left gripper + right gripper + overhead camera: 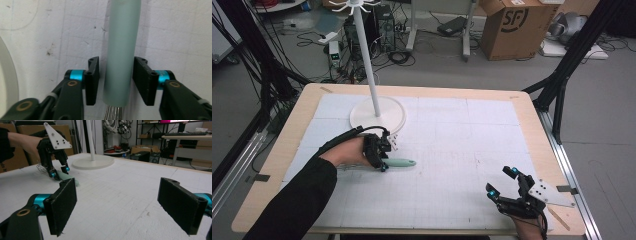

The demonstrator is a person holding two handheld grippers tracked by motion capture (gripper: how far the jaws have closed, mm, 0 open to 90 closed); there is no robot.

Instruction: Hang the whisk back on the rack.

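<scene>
A whisk lies flat on the white mat, its pale green handle pointing right and its wire loops under the person's left hand. My left gripper reaches down over the handle. In the left gripper view the handle runs up between the two black pads. A thin gap shows on the left side and the right pad is almost touching. My right gripper rests near the table's front right edge, open wide with nothing between its jaws. From there the whisk handle and the left gripper appear far off.
A white stand with a round base and a tall pole stands at the back of the mat, just behind the left hand. The mat is bordered by the wooden table edge. A cardboard box and cables lie on the floor beyond.
</scene>
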